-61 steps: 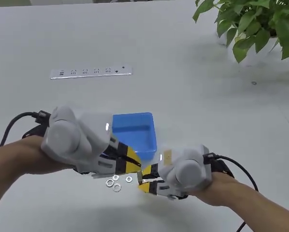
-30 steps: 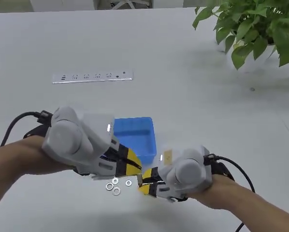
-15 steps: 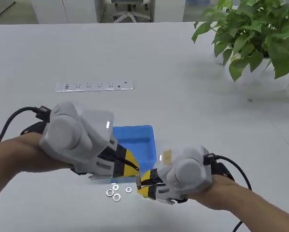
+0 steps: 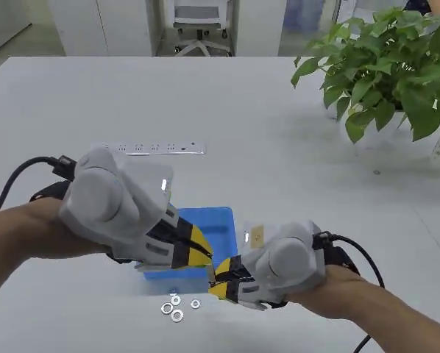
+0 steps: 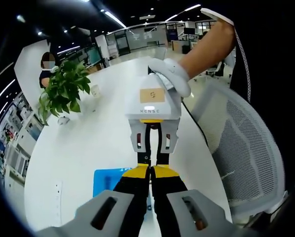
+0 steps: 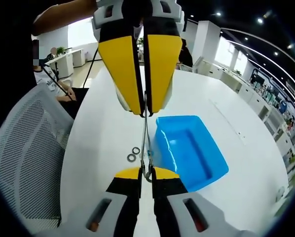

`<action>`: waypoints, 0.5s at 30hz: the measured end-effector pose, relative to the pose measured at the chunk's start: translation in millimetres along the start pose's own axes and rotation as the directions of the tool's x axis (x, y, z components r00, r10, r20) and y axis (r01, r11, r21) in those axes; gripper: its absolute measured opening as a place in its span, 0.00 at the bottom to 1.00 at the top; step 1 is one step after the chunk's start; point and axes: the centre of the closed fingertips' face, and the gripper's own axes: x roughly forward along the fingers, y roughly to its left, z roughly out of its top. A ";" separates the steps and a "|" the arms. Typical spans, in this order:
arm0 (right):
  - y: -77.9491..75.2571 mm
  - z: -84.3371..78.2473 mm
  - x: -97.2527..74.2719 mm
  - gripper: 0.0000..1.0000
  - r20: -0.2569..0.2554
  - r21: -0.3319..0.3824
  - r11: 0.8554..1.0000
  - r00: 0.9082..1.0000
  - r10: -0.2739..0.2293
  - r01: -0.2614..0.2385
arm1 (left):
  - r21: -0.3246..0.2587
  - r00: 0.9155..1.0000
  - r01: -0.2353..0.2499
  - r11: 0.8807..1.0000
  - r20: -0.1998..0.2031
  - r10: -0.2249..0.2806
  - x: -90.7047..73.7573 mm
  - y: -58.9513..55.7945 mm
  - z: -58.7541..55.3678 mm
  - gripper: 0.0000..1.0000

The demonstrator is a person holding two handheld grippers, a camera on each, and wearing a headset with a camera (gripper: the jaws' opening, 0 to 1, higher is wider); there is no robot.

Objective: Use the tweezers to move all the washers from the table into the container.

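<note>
Several small metal washers lie together on the white table, just in front of the blue container. My left gripper and right gripper meet tip to tip above the container's near edge. In the right gripper view, thin metal tweezers run from my right gripper up to the left gripper, and both look shut on them. Beside the tweezers, the washers lie left of the container. In the left gripper view, my left gripper faces the right gripper.
A white power strip lies further back on the table. A potted plant stands at the back right. A grey mesh chair stands at the table's near side. Black cables trail from both grippers.
The head camera has tilted up, so the table slid down the picture. Both grippers stay tip to tip and now sit higher over the container's near edge, further from the washers.
</note>
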 end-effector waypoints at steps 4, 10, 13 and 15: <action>-6.8 4.6 -1.1 0.09 0.003 -0.007 1.000 1.000 -0.009 0.009 | 0.012 1.000 -0.006 1.000 -0.005 0.007 -4.0 5.7 1.7 0.05; -15.9 11.1 -0.5 0.09 0.015 -0.009 1.000 1.000 -0.018 0.019 | 0.024 1.000 -0.018 1.000 -0.012 0.018 -8.9 14.2 2.4 0.05; -21.7 13.7 0.3 0.09 0.017 -0.010 1.000 1.000 -0.023 0.023 | 0.027 1.000 -0.025 0.999 -0.012 0.025 -10.6 19.7 2.2 0.05; -26.3 14.8 0.3 0.09 0.015 -0.012 1.000 0.999 -0.028 0.028 | 0.028 0.999 -0.030 0.999 -0.011 0.030 -11.6 24.1 1.6 0.05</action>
